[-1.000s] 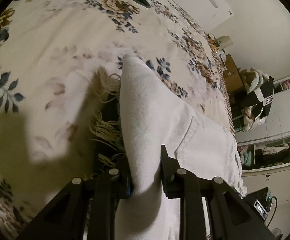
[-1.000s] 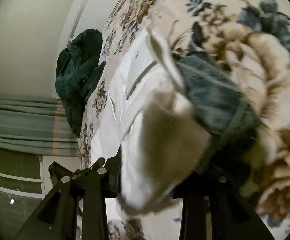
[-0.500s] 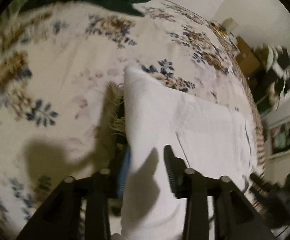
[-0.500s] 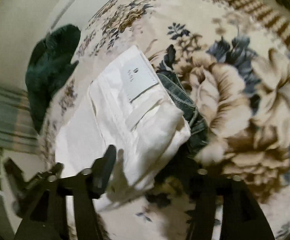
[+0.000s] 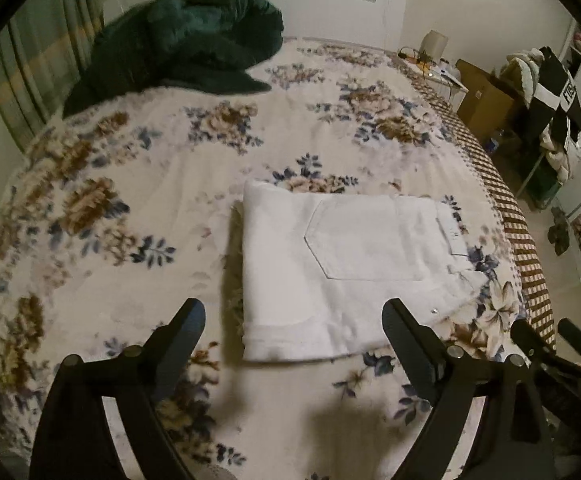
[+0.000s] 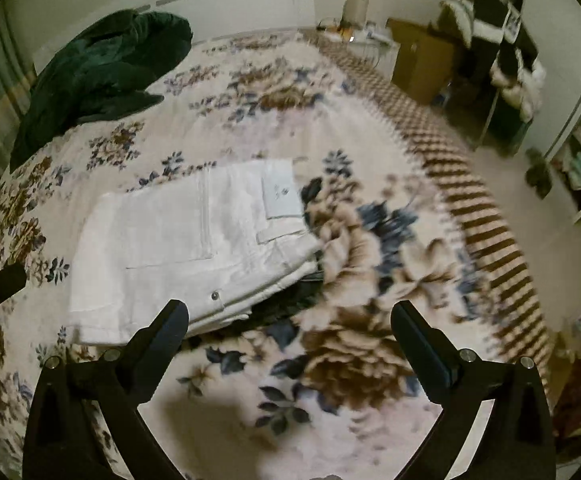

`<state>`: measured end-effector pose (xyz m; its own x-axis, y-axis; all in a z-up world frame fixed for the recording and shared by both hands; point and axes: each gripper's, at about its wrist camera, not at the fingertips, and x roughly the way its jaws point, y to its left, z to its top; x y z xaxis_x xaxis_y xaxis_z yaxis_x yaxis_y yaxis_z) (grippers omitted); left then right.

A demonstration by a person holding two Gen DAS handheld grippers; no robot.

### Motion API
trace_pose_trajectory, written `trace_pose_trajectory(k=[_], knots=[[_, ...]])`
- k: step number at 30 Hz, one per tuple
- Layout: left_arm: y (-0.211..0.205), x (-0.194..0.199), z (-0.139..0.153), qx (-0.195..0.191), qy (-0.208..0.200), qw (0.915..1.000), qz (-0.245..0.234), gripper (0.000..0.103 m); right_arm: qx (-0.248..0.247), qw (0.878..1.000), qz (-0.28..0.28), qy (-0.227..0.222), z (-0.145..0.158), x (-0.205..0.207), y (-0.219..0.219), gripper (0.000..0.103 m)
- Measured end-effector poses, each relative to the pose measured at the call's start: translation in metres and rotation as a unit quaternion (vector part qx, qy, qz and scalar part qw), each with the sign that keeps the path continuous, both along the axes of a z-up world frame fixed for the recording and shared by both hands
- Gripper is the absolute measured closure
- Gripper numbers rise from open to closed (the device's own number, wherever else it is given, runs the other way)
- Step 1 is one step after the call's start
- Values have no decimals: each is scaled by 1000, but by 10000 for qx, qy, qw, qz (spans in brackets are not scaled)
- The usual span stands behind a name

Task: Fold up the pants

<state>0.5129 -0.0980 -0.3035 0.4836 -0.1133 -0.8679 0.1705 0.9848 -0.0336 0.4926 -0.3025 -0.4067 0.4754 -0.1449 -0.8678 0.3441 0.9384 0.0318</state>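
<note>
Here, folded white pants [image 5: 342,264] [image 6: 194,240] lie flat on the floral bedspread [image 5: 130,184], pocket up. Left gripper [image 5: 294,320] and right gripper [image 6: 290,320] hover above the pants, jaws spread wide, empty.

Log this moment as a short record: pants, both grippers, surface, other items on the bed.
pants: white pants, folded into a flat rectangle, back pocket up
left gripper: left gripper open, empty, above the bedspread
right gripper: right gripper open, empty
surface: floral bedspread
other items: dark green garment bunched by the headboard; dark fabric showing under the pants' edge
</note>
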Motion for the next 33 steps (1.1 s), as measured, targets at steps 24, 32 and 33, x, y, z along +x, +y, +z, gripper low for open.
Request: trace_pose_trajectory(k=[24,32,33], knots=[[9,-243,233,340,-1233,9900,600,13,-302,9855,714,-1511,306,-256,29,0],[14,-294,278,213,-1477,9857,782,13,-292,9772,853,-1925,388,-342,37,0],[14,-298,283,209,-1509,9851,799,13,-303,9768,862,-1938,395,-347,38,0]])
